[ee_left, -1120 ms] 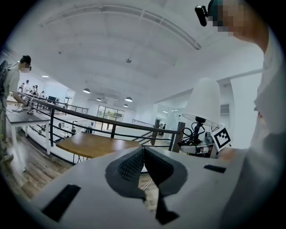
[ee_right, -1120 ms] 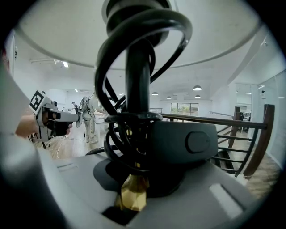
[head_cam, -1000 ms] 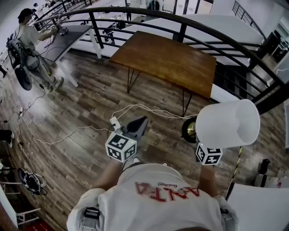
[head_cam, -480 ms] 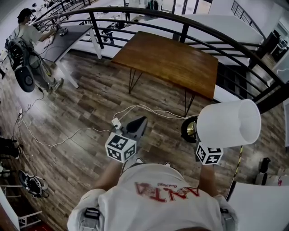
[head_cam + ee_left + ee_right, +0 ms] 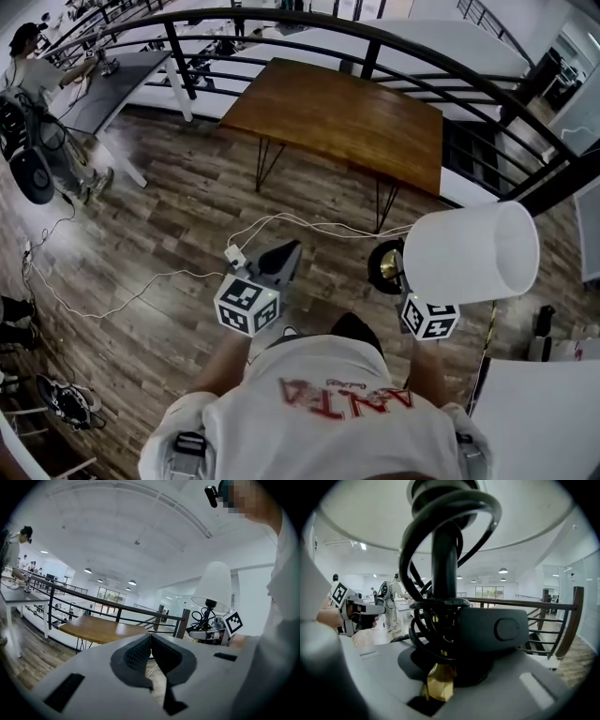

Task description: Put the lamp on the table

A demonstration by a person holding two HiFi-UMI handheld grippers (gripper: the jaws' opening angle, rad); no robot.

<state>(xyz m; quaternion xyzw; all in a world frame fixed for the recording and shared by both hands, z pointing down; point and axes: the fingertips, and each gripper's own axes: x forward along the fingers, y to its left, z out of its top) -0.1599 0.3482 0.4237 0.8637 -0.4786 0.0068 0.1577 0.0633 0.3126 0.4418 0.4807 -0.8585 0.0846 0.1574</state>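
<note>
The lamp has a white shade [image 5: 469,251] and a dark round base with a gold centre [image 5: 386,267]; it hangs tilted above the floor at my right. My right gripper [image 5: 445,620] is shut on the lamp's black stem [image 5: 443,559], which has black cord coiled around it. Its marker cube [image 5: 430,317] shows below the shade. The brown wooden table [image 5: 342,117] stands ahead on thin black legs, its top bare. My left gripper [image 5: 286,251] is shut and holds nothing, pointing toward the table. The lamp [image 5: 213,590] also shows at the right in the left gripper view.
A black railing [image 5: 375,47] curves behind the table. A white cable [image 5: 291,223] with a plug block [image 5: 232,255] lies on the wood floor between me and the table. A person [image 5: 37,84] works at a grey desk far left. A white surface [image 5: 534,422] sits lower right.
The table and floor have shifted slightly in the head view as the person steps forward; a shoe now shows below. Both grippers keep their pose, the lamp still held.
</note>
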